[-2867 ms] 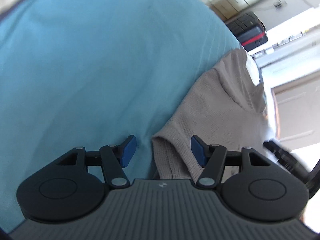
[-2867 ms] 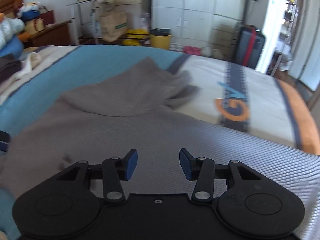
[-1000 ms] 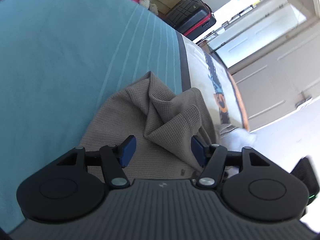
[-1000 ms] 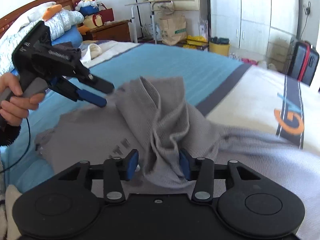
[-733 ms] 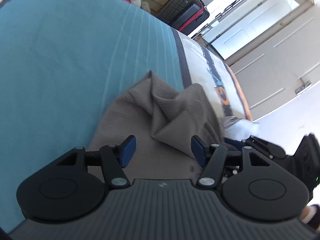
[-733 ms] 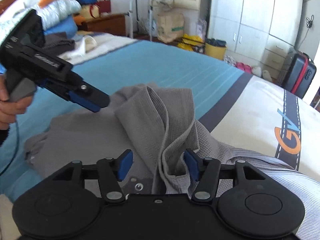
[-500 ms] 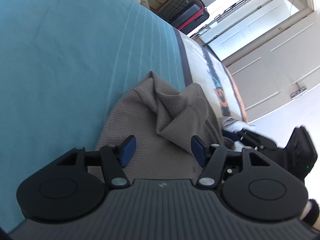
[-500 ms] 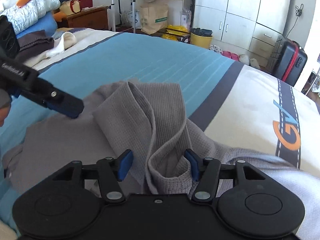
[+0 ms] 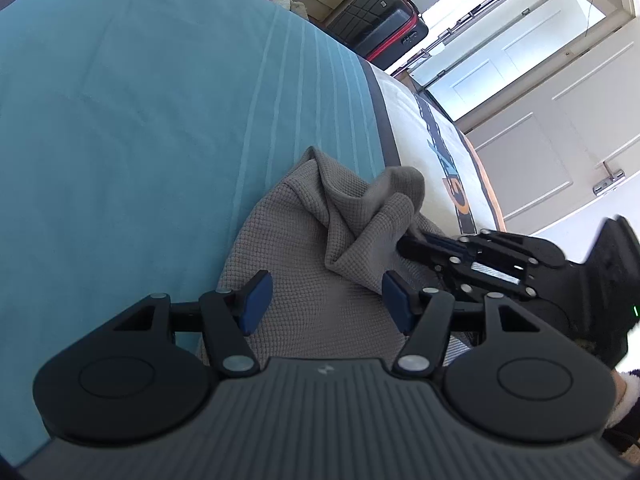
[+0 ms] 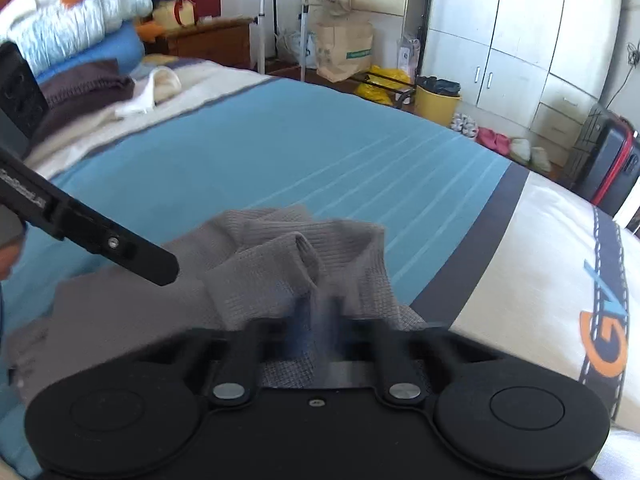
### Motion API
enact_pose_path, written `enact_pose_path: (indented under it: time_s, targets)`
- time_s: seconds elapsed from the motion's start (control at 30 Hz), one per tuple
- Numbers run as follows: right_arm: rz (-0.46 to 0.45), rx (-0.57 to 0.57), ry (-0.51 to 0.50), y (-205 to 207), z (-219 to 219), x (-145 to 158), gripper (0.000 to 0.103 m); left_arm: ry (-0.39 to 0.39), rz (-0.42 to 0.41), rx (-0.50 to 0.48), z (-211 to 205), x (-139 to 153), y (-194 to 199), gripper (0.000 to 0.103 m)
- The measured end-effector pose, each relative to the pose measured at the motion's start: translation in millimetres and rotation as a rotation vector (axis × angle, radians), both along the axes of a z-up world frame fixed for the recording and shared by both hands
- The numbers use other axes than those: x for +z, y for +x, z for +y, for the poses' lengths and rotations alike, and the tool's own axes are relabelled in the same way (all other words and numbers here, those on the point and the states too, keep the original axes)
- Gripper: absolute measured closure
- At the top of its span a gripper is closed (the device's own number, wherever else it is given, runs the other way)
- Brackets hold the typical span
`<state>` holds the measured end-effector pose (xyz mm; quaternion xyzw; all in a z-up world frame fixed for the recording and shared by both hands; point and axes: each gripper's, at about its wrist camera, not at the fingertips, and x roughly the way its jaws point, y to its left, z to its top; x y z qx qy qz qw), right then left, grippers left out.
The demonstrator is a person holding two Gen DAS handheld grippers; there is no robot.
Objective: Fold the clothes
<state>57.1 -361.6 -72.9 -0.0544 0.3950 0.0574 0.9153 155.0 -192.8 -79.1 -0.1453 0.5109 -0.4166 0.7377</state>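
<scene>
Grey waffle-knit garment (image 9: 304, 248) lies on the bed (image 9: 160, 120), across the blue part of the cover and close to the dark stripe that borders the cream part to the right. Most of it is flat, but one section, likely a sleeve (image 10: 296, 264), stands bunched in soft ridges at its far end.

The left gripper (image 9: 326, 300) hovers over the flat near part with its blue pads spread wide and nothing between them. The right gripper (image 10: 318, 316) sits at the bunched section; in its own view the blue pads are smeared by motion and stand close together with cloth at them, and in the left view its fingers look drawn narrow against the fabric. It appears to be closing on a fold of the sleeve, though I cannot tell whether the pinch is complete.

The step in hand seems to be taking up that crumpled sleeve to lay it across the body of the garment. The next move calls for a firm pinch on the sleeve, a lift clear of the wrinkles, and a smooth carry inward while the left gripper steadies or flattens the body panel.

Much is hidden: the near hem is covered by both gripper bodies, the garment's left edge is cut off, and the neckline and second sleeve cannot be made out. Piled bedding (image 10: 80, 16) and a suitcase (image 9: 380, 20) lie well apart from the work.
</scene>
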Motion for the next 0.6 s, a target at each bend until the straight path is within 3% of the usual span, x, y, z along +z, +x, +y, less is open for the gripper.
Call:
enact_pose_path:
  time_s: [0.23, 0.4, 0.5, 0.53, 0.57, 0.6]
  targets:
    - [-0.109, 0.198, -0.004, -48, 28, 30, 0.097, -0.030, -0.003, 0.070, 15, 10, 9, 0.043]
    - [0.046, 0.351, 0.029, -77, 30, 28, 0.097, -0.071, 0.045, 0.087, 20, 6, 13, 0.043]
    - [0.111, 0.333, 0.099, -84, 18, 24, 0.091, -0.066, 0.064, 0.071, 14, 1, 9, 0.043]
    - [0.118, 0.311, 0.152, -84, 10, 26, 0.083, -0.062, 0.068, 0.065, 11, -1, 8, 0.043]
    - [0.118, 0.280, 0.209, -84, 1, 30, 0.064, -0.058, 0.070, 0.057, 8, -2, 6, 0.043]
    - [0.117, 0.248, 0.265, -84, -7, 33, 0.053, -0.053, 0.071, 0.048, 5, -4, 4, 0.043]
